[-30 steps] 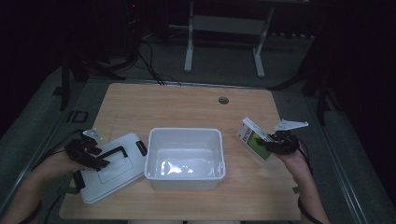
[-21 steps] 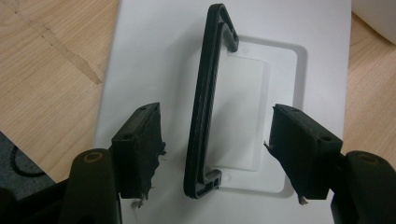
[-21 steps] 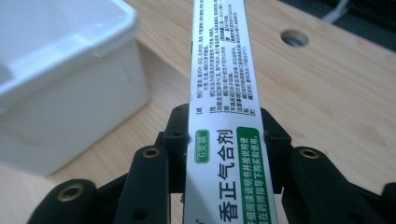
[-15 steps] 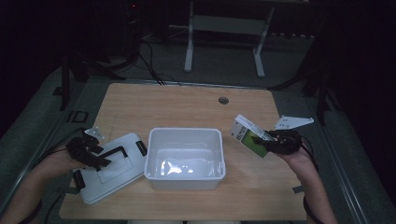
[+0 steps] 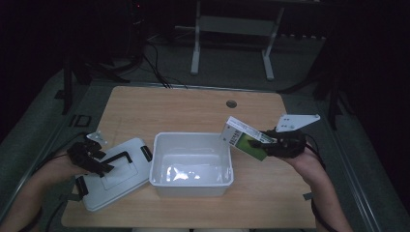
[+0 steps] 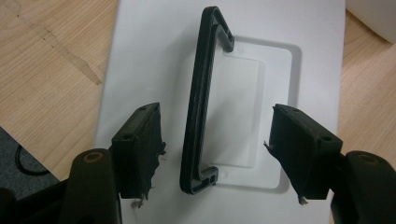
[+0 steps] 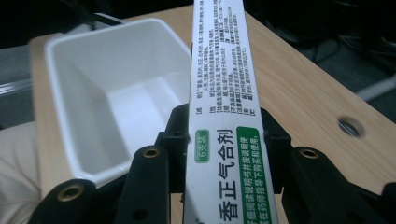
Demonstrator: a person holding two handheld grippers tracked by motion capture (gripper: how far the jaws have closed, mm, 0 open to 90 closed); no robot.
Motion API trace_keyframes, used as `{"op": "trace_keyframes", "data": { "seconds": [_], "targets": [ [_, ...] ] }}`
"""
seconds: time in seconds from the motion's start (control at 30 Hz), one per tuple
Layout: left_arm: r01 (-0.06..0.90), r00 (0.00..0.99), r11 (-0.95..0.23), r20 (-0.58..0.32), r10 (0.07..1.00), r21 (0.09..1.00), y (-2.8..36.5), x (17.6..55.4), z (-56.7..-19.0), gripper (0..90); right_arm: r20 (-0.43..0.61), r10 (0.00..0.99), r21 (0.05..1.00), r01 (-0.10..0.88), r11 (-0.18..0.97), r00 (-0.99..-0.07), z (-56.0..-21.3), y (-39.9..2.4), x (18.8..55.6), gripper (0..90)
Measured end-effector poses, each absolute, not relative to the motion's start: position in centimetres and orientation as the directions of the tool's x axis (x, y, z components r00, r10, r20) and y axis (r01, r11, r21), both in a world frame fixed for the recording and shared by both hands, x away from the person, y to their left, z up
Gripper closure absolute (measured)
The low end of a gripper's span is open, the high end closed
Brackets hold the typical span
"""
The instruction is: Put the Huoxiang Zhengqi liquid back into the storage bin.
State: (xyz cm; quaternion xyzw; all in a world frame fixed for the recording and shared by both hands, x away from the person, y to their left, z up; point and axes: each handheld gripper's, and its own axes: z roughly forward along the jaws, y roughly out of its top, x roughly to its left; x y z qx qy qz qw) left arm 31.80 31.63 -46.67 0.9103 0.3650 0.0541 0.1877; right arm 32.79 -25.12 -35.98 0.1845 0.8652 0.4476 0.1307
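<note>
The right gripper [image 5: 265,140] pinches a white and green box [image 5: 243,138] between its jaws, holding it tilted in the air above the right rim of the open white bin [image 5: 191,186]. The left gripper [image 5: 99,162] hovers over the white lid [image 5: 116,186] beside the bin, jaws spread on either side of the lid's black handle [image 6: 201,98], not touching it.

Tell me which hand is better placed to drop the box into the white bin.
Right. The right gripper is shut on the green-and-white box, held at the white bin's right rim. The left gripper hangs open over the lid's black handle.
</note>
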Motion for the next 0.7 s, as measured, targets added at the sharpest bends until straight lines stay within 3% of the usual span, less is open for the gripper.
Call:
{"op": "trace_keyframes", "data": {
  "seconds": [0.7],
  "targets": [
    [0.648,0.724,-0.66,-0.042,0.688,0.38,31.9,31.6,-46.9,34.5,-0.029,0.153,0.817,0.065,0.574,-0.988,-36.2,-17.8,31.9,63.7]
  ]
}}
